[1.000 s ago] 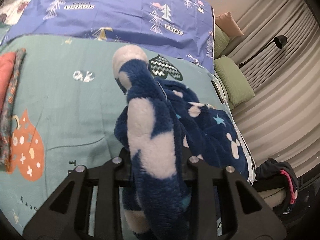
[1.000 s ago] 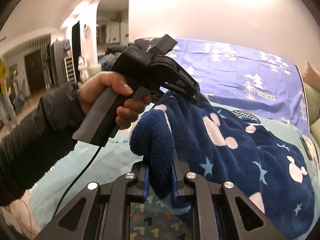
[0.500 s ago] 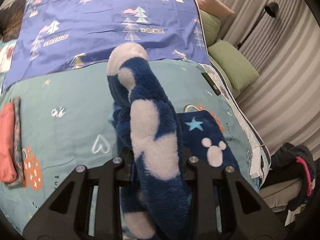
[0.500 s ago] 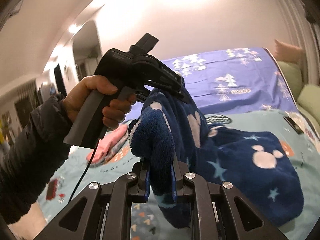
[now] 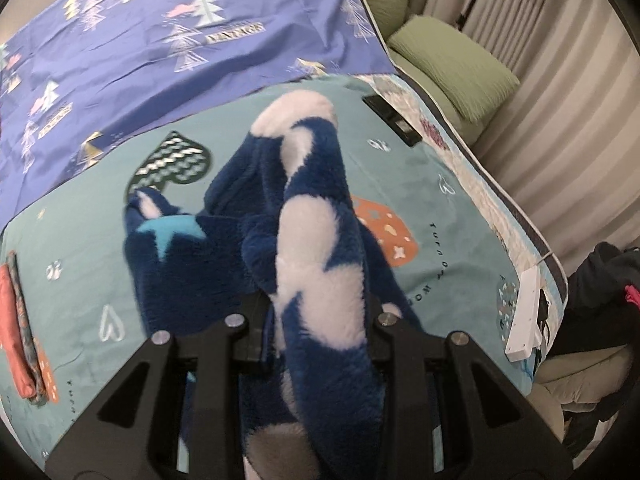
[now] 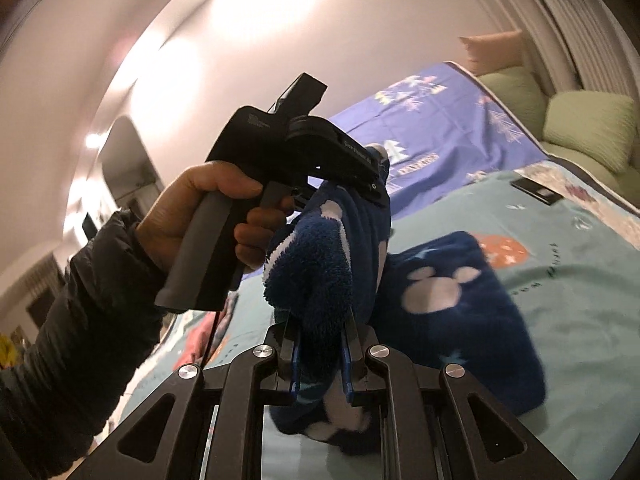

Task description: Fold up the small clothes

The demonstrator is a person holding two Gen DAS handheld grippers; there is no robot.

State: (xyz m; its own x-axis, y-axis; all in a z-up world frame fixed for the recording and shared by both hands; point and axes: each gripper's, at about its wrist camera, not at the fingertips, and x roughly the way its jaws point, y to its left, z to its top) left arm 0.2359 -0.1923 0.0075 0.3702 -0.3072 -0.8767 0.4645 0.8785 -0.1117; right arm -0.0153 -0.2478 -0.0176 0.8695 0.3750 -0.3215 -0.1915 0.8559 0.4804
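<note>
A fluffy dark blue garment with white mouse heads and light blue stars hangs lifted over the teal bedsheet. My left gripper is shut on one thick fold of it; its fingers are hidden in the fleece. My right gripper is shut on another bunched edge of the garment. In the right wrist view the left gripper, held by a hand, clamps the garment just ahead. The lower part of the garment lies on the sheet.
A purple tree-print sheet covers the bed's far part. Folded red and patterned clothes lie at the left. Green pillows and curtains are on the right. A black phone and a white power strip lie near the bed's right edge.
Both grippers have lifted the garment and swung right. More of it hangs free, and less lies spread on the sheet. Both stay shut.
</note>
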